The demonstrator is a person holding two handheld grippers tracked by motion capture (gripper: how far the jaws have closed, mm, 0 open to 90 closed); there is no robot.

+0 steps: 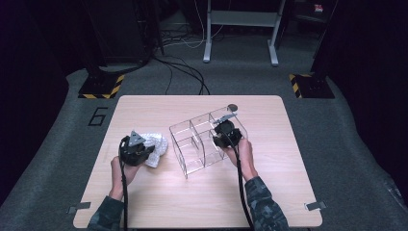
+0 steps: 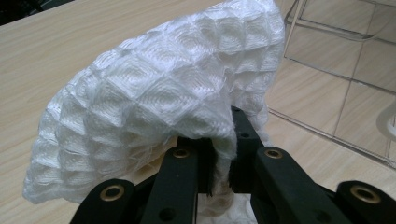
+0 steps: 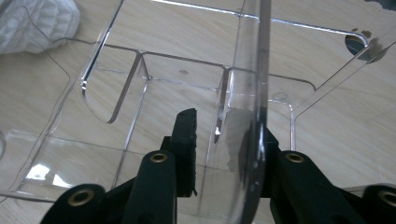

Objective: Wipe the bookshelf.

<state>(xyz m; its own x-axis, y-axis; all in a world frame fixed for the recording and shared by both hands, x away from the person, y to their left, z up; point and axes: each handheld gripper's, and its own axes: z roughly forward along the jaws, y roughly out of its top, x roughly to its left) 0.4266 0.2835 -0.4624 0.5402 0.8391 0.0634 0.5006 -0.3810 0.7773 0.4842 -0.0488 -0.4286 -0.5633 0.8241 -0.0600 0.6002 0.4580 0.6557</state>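
A white waffle-weave cloth [image 1: 159, 144] lies bunched on the table left of a clear plastic organiser [image 1: 192, 144] with several compartments. My left gripper [image 1: 148, 150] is shut on a fold of the cloth [image 2: 154, 88], which drapes over both jaws of that gripper [image 2: 222, 140]. My right gripper [image 1: 223, 130] reaches into the organiser's right side. In the right gripper view that gripper [image 3: 224, 126] straddles an upright clear wall [image 3: 254, 70]. One jaw lies against the wall's far side. A gap separates the other jaw from the wall. The cloth [image 3: 37, 23] shows at the top left.
The wooden table [image 1: 202, 202] has metal clips at its near corners [image 1: 78, 208]. A small dark disc [image 1: 233, 107] lies just behind the organiser. Cables and stand legs [image 1: 207, 53] sit on the floor beyond the table.
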